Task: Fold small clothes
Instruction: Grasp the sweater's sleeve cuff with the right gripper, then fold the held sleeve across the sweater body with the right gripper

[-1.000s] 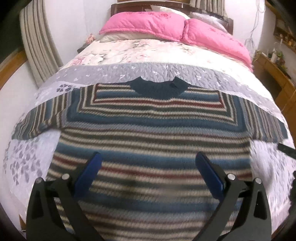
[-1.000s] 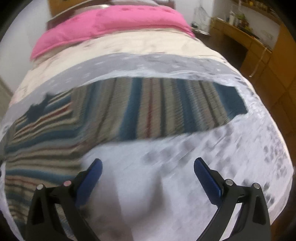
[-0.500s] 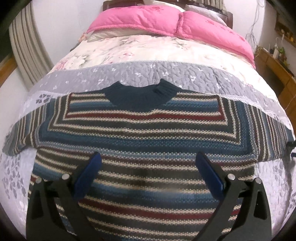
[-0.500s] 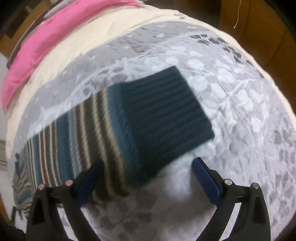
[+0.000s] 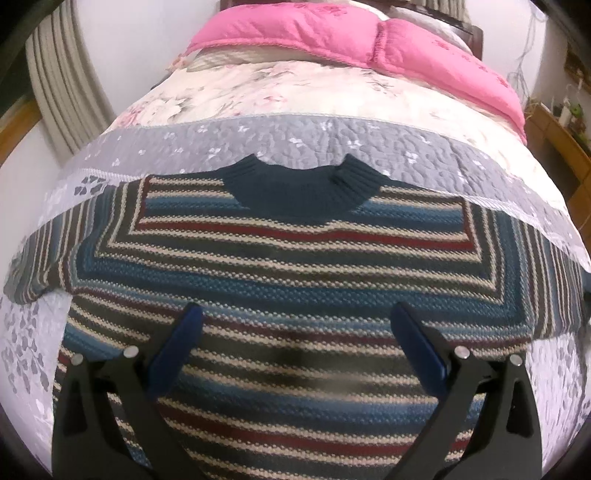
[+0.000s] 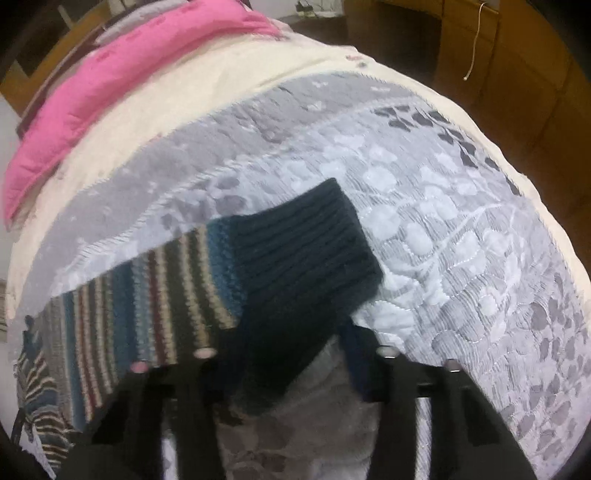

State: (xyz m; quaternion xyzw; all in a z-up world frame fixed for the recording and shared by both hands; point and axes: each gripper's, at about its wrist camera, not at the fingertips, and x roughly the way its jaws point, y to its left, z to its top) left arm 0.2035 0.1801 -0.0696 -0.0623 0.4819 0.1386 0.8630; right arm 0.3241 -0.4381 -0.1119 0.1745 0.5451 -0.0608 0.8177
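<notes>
A striped knit sweater (image 5: 295, 258) lies flat on the bed with its dark teal collar (image 5: 303, 188) toward the pillows. My left gripper (image 5: 295, 308) hovers open over the sweater's body, nothing between its blue fingers. In the right wrist view the striped sleeve (image 6: 166, 288) ends in a dark ribbed cuff (image 6: 306, 243). My right gripper (image 6: 291, 332) has its fingers drawn in on the near edge of that cuff, which bunches between them.
The sweater rests on a grey and white quilted bedspread (image 5: 332, 136). Pink pillows (image 5: 332, 33) lie at the head of the bed. A curtain (image 5: 62, 85) hangs at the left. Wooden furniture (image 6: 517, 55) stands beyond the bed's right edge.
My right gripper swung along the sleeve to its cuff and closed from wide open onto it. The left gripper moved forward over the sweater toward the collar, still open.
</notes>
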